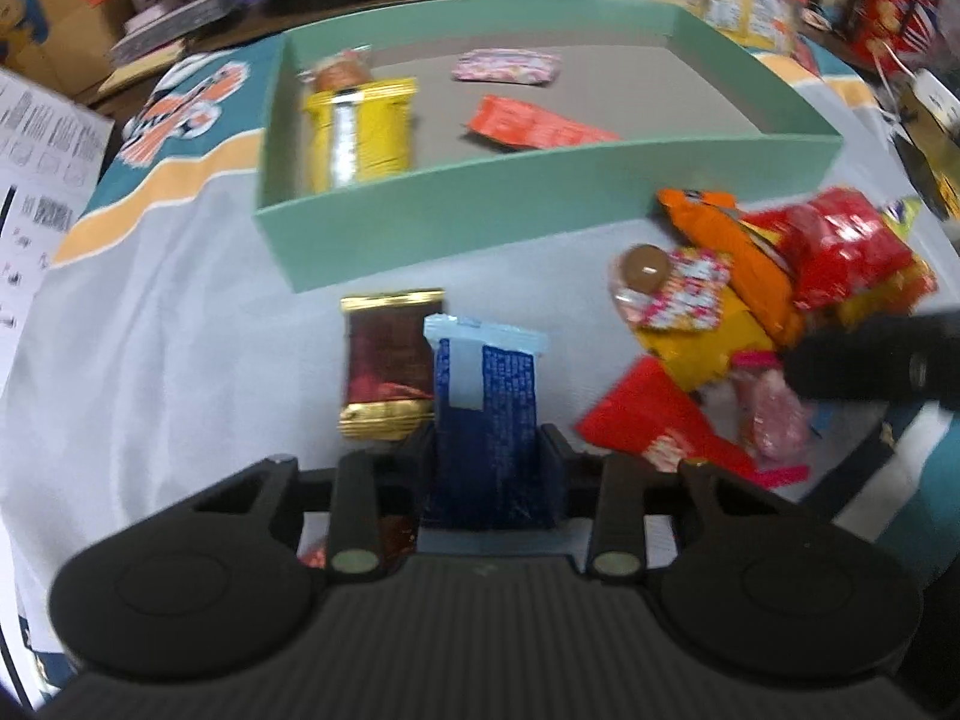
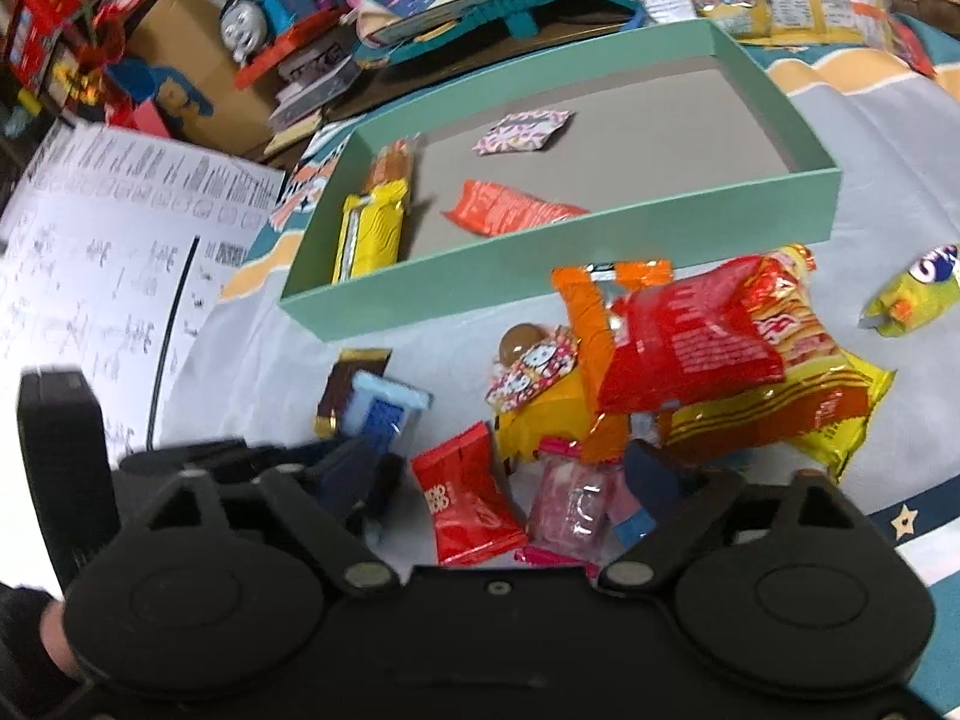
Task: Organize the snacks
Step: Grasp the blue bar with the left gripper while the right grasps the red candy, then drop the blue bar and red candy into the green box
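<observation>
My left gripper (image 1: 487, 450) is shut on a blue snack pack (image 1: 485, 396), which also shows in the right wrist view (image 2: 384, 420). A dark red and gold pack (image 1: 387, 360) lies just left of it. The green box (image 1: 480, 216) ahead holds a yellow bar (image 1: 360, 132), an orange-red pack (image 1: 534, 126) and a pink patterned pack (image 1: 507, 66). My right gripper (image 2: 510, 474) is open above a small red pack (image 2: 468, 498) and a pink candy pack (image 2: 570, 504). A pile of loose snacks (image 2: 708, 360) lies in front of the box.
A printed paper sheet (image 2: 96, 252) lies at the left. A green-yellow pack (image 2: 918, 294) lies alone at the right. Toys, books and boxes (image 2: 270, 6) crowd the far edge behind the box. A pale cloth (image 1: 150, 330) covers the surface.
</observation>
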The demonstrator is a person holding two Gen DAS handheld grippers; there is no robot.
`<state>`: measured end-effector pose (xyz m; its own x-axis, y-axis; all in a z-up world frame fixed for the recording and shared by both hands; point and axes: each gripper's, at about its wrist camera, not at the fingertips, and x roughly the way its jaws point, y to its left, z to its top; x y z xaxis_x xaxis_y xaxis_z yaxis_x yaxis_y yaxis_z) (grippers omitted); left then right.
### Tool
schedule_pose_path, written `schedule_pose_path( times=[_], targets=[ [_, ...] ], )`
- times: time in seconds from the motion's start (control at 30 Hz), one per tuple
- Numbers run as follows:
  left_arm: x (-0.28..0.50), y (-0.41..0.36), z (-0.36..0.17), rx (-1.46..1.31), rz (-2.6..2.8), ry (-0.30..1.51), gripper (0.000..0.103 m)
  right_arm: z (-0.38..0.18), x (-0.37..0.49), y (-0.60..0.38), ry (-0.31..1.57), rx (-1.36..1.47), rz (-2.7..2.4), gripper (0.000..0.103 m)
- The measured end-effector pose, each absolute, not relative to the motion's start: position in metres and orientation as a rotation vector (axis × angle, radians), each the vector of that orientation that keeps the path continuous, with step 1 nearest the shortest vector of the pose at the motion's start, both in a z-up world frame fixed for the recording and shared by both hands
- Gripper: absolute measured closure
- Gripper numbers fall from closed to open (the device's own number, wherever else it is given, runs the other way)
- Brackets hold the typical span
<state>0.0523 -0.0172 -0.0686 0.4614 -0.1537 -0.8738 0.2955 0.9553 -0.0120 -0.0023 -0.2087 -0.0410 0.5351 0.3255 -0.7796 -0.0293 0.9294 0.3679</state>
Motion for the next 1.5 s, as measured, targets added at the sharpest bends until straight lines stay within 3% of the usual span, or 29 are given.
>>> schedule_pose_path(
  times=[0.17, 0.27, 0.7, 0.77, 0.97, 1.17, 1.2, 1.5],
  targets=[
    [0.063, 0.008, -0.068, 0.068, -0.282, 1.074, 0.069, -0.051, 0.001, -0.179, 1.020, 0.227, 0.282, 0.043],
    [0.066, 0.017, -0.069, 0.037, -0.296, 1.078, 0.069, -0.059, 0.004, -0.161, 1.037, 0.163, 0.309, 0.048],
    [0.078, 0.034, -0.073, -0.023, -0.296, 1.094, 0.067, -0.084, 0.011, -0.127, 1.023, -0.046, 0.313, 0.053],
    [0.079, 0.033, -0.073, -0.017, -0.290, 1.097, 0.066, -0.084, 0.008, -0.127, 1.011, -0.084, 0.296, 0.069],
    [0.078, 0.021, -0.073, 0.032, -0.265, 1.093, 0.061, -0.078, 0.005, -0.147, 1.039, 0.041, 0.287, 0.070],
    [0.069, 0.009, -0.066, 0.082, -0.223, 1.054, 0.078, -0.068, 0.002, -0.171, 1.018, 0.133, 0.269, 0.070],
    [0.068, 0.008, -0.063, 0.075, -0.224, 1.049, 0.089, -0.066, 0.000, -0.173, 1.011, 0.142, 0.268, 0.070],
    [0.053, 0.010, -0.035, 0.047, -0.228, 1.011, 0.089, -0.048, -0.007, -0.191, 0.947, 0.222, 0.268, 0.070]
  ],
)
